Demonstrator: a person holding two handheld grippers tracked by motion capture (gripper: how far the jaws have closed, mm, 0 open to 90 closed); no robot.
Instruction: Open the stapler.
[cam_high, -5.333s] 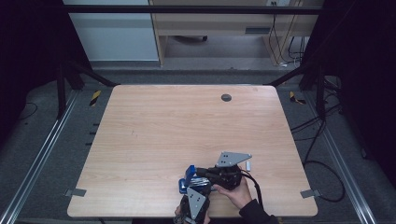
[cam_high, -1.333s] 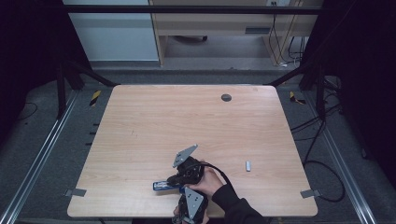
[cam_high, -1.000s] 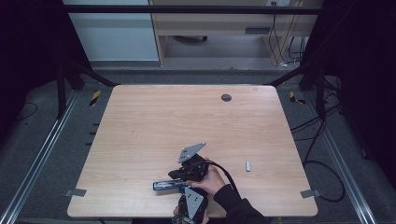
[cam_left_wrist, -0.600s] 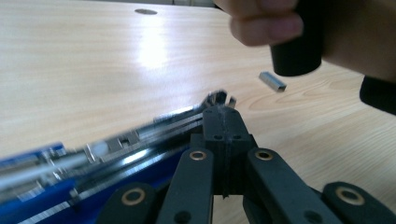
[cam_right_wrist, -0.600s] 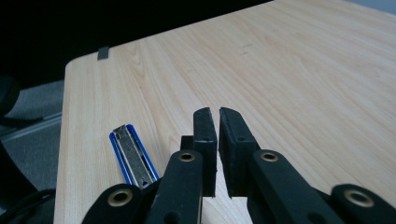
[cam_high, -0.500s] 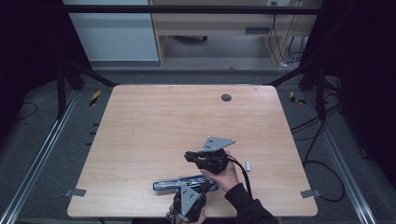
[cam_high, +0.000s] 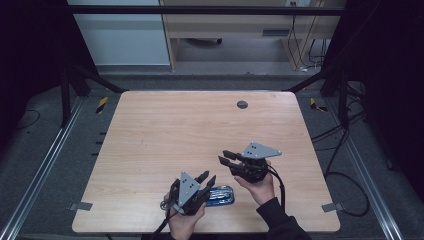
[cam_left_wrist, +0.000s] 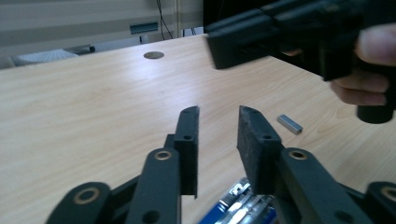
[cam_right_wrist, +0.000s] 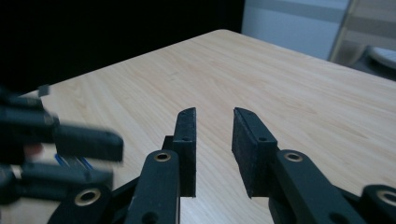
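Both tools look to have let go: the left hand-held gripper (cam_high: 206, 179) hangs over the near edge of the light wooden bench (cam_high: 165, 135), its jaws having just been opening, now partly apart with nothing between them. Directly beneath it the blue-and-silver metal tool (cam_high: 220, 195) lies flat on the bench, free of any pad. The right hand-held gripper (cam_high: 225, 157), a little farther and to the right, has likewise just been opening and holds nothing. A small grey metal block (cam_left_wrist: 289, 124) lies on the bench to the right, apart from the tool. The release step seems done; picking the tool up again would call for lowering open jaws squarely around its narrow body.
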